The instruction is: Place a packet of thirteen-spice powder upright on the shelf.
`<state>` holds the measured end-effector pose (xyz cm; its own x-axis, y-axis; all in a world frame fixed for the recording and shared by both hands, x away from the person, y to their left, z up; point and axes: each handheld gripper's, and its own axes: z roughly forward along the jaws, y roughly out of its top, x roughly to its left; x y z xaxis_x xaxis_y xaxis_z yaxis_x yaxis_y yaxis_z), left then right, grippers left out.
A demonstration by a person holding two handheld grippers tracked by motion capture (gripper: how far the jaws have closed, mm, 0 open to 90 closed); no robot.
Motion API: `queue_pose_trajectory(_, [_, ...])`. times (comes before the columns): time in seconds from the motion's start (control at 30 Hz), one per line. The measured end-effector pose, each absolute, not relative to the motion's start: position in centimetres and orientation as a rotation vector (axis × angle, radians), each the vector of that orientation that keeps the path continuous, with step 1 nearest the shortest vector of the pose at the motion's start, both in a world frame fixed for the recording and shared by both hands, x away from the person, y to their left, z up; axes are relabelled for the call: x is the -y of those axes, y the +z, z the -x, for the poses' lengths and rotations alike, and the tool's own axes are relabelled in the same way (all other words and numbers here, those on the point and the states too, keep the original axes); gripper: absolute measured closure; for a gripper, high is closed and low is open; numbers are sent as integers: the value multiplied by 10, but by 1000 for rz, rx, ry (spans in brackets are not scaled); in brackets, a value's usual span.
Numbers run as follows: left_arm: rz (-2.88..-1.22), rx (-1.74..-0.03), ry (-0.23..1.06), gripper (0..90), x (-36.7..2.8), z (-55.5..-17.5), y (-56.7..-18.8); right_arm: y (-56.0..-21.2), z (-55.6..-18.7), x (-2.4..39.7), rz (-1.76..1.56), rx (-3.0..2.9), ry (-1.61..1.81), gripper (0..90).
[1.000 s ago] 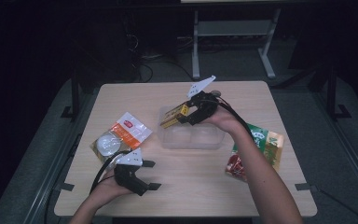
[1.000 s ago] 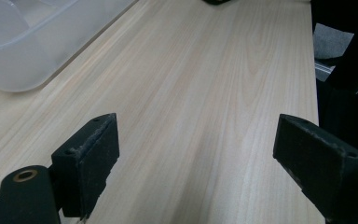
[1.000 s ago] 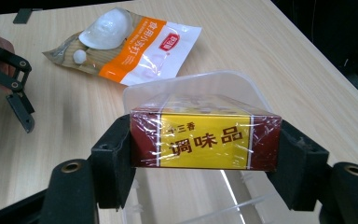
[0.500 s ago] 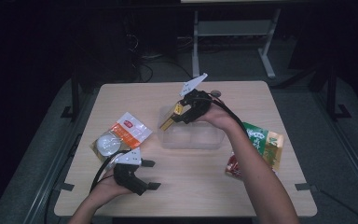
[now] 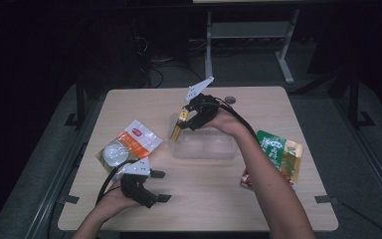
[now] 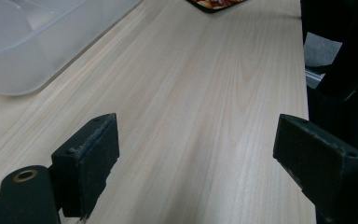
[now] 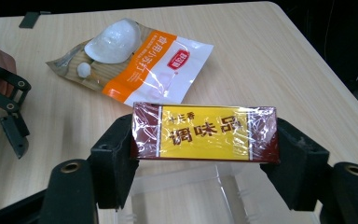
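Pale wood table [image 5: 278, 107]; right gripper [image 7: 205, 161] clamping yellow "调味品" box [image 7: 205, 132], left gripper [image 6: 196, 154] agape.

We see the clear tub [image 5: 204, 148] mid-table [image 5: 278, 104], the dumpling bag [image 5: 129, 144] to its left, snack packets [image 5: 278, 157] to its right, and a box [image 7: 205, 132] above the tub's left end.

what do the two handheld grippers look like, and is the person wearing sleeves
Both grippers, left gripper and right gripper, are black with two blocky black jaws whose pads look scuffed. Each carries a pale grey three-cornered plate on top and trails a black cable. The forearms are bare, no sleeves in view.
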<state>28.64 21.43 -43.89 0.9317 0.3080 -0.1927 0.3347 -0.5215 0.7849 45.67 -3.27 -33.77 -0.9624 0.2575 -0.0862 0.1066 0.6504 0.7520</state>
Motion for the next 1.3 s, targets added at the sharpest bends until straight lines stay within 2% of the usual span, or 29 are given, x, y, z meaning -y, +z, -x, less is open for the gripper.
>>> queue_pose_trajectory(0.83, [-2131, -482, -80, 127, -214, -289, -439, -358, -466, 7, -280, -2706, 1195, 310])
queue_pose_trajectory(1.3, [-2205, -504, -21, 128, -210, -287, -444, -373, -469, -1, -319, -2752, 1134, 294])
